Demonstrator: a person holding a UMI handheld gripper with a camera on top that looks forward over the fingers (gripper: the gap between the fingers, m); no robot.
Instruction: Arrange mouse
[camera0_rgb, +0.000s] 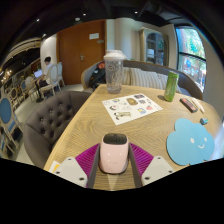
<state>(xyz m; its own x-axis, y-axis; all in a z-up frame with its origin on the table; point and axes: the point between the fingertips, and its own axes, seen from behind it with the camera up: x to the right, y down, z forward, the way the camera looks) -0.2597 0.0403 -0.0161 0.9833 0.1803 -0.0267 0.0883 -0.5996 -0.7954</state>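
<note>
A pale pink mouse with a dark top end sits between my gripper's two fingers, and both magenta pads press against its sides. It is held just above the near edge of the wooden table. A light blue cloud-shaped mouse pad lies on the table to the right of the fingers, apart from the mouse.
A printed sheet lies in the middle of the table beyond the fingers. A tall clear jar stands at the far edge, with a green can and a small dark object at the far right. A grey armchair stands left of the table.
</note>
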